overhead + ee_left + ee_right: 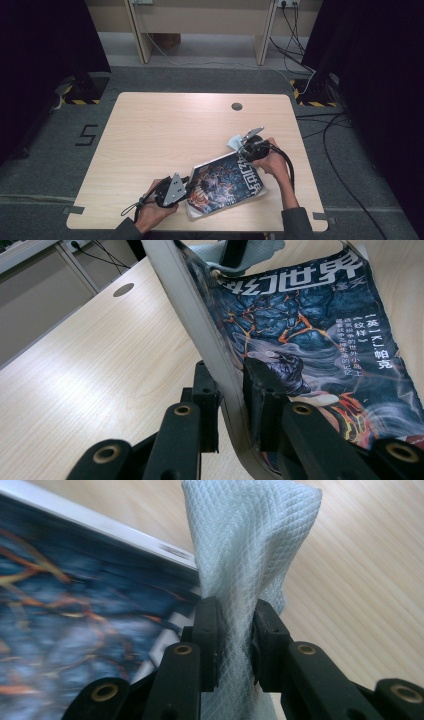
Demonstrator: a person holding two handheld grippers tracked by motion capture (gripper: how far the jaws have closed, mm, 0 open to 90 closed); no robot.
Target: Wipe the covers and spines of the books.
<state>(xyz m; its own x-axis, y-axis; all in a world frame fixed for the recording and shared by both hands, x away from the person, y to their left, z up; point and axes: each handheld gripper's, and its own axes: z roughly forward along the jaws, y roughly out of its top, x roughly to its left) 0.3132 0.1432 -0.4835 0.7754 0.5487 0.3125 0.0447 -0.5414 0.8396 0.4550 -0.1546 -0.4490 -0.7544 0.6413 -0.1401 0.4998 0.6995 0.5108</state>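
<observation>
You are holding one book and one cloth, one item per gripper, over the counter.

Your left gripper is clenching on the book. In the left gripper view, its two black jaws are standing on either side of the book's pale page edge, one jaw on the cover side and one on the underside, and the pads are pressing on it. The cover, dark blue with orange veins and white lettering, is running away from the gripper toward the far side of the counter. In the high view, the book is sitting near the counter's near edge, toward its right corner, lying at a slant with its far corner reaching toward your right hand.

Your right gripper is grasping the cloth. In the right gripper view, the white quilted cloth is passing straight up between the two jaws, pinched at its middle, with the free end standing above the pads. The book's cover and its pale edge are lying just beside the cloth, on that view's left. Whether cloth and book are touching cannot be told.

Count: one book, one cloth, two grippers, both closed on their loads.
</observation>
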